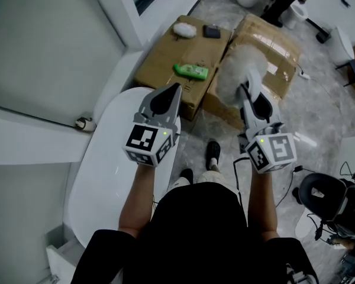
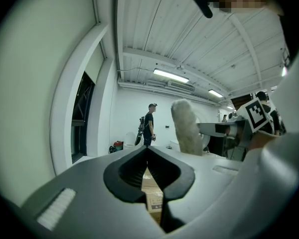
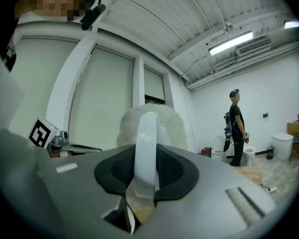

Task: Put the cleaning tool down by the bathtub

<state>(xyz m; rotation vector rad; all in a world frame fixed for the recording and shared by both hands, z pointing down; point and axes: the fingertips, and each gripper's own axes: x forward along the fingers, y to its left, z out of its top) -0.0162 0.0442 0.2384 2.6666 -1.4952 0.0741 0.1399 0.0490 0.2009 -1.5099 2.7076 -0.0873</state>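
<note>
Gripping the cleaning tool (image 1: 239, 70) by its pale handle (image 3: 145, 148), the right gripper (image 1: 245, 90) has its jaws part-way closed and clamped on that handle, and the fluffy white head stands up above them, out over the cardboard boxes (image 1: 165, 52) rather than by the tub. Over on the other side, the left gripper (image 1: 176, 89) hovers with its jaws drawn together and nothing between them; the left gripper view looks straight past them to a box below. The bathtub (image 1: 106, 176) sits low on the person's left, white and rounded, with a strip of floor (image 1: 192, 136) between its end and the nearest box. So this looks like the carry stage: tool in hand, not yet set down. Next, by my read, the right gripper needs to swing left and down toward that strip beside the tub, lower the head until it rests, and only then let the jaws part.
</note>
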